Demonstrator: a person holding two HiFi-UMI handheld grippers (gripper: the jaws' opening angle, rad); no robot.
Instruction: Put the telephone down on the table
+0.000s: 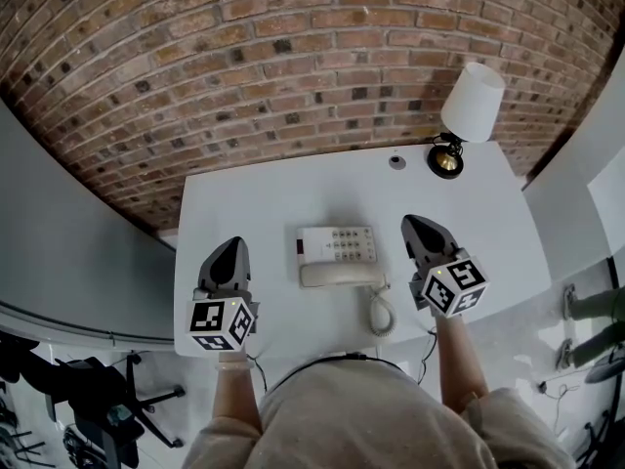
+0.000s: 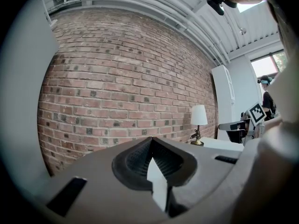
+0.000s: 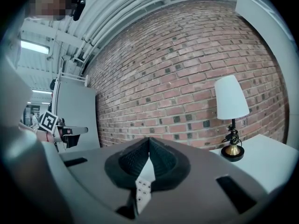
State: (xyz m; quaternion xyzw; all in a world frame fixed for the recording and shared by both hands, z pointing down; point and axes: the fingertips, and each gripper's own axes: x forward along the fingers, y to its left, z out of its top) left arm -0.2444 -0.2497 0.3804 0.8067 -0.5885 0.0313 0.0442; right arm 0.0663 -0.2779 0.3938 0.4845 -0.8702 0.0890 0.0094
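While the telephone [image 1: 338, 257] is sitting flat on the white table [image 1: 256, 195], both grippers are hovering empty beside it.
The left gripper [image 1: 230, 246] is hanging just to the phone's left, jaws pressed together on nothing. The telephone is lying between the two grippers, handset in its cradle. The right gripper [image 1: 414, 225] is also gripping nothing, jaws fully together, with a table lamp [image 1: 467, 115] standing well beyond it. The set-down is looking finished, with nothing apparently left to place.
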